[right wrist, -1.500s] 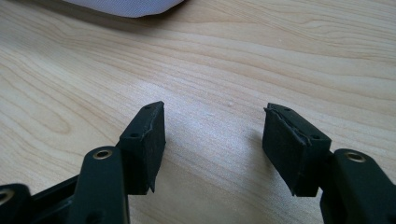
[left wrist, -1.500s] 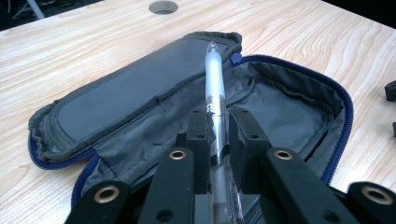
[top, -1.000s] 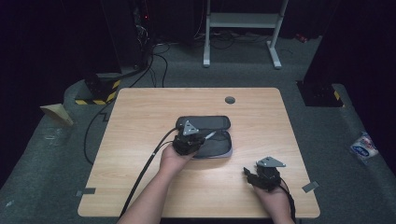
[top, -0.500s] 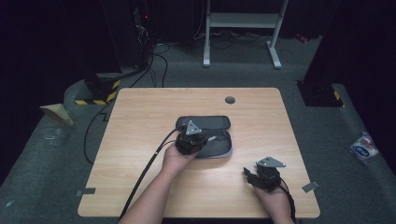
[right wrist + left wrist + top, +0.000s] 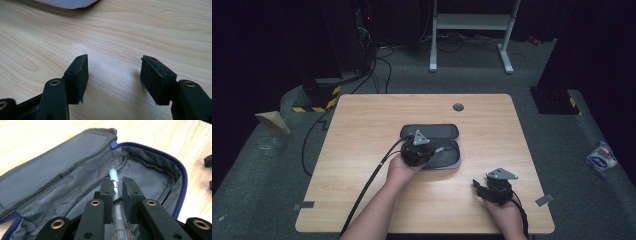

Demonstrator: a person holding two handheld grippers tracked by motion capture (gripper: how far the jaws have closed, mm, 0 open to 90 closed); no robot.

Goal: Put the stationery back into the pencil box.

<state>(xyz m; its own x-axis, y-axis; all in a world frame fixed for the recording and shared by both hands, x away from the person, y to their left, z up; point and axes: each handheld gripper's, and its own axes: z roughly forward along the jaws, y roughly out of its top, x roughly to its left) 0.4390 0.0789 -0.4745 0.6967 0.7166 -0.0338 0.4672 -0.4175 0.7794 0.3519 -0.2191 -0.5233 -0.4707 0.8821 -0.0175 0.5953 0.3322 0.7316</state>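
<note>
Your left gripper (image 5: 116,185) clamps a clear pen (image 5: 114,182) lengthwise between its jaws, tip pointing into the unzipped grey pencil case (image 5: 75,170) that lies spread open mid-bench (image 5: 362,125). Your right gripper (image 5: 113,75) rests well apart near the bench's front right corner, jaws spread wide over bare wood, holding nothing.

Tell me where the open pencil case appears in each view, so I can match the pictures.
High view: the pencil case lies at the table's middle, under the left claw.
Left gripper view: its grey lining spreads behind the claw, which grips a pen.
Right gripper view: a pale edge at the top is probably the case.
Shared landmark: the light wooden table.
</note>
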